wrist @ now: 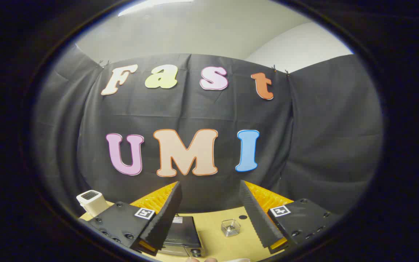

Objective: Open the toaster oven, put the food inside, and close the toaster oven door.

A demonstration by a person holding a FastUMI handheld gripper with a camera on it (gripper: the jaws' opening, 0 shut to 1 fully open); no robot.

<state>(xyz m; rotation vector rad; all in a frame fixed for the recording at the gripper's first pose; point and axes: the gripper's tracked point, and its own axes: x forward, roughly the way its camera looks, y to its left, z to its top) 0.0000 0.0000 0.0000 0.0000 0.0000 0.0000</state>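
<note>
My gripper (210, 184) is open, held high and aimed at the black cloth wall, with nothing between its fingers. Its two black ribbed fingers (166, 214) have orange backs. Far below, on the pale wooden table (213, 236), a dark box-like appliance (182, 234) lies just inside the left finger. It looks like the toaster oven seen from above, with a knob (196, 251) on its near side. I cannot tell how its door stands. A small clear container (230, 227) sits on the table between the fingers, nearer the right one.
A white boxy object with a grille (92, 202) stands on the table, left of the left finger. A small dark spot (242, 217) marks the tabletop near the right finger. The black cloth wall closes off the back and both sides.
</note>
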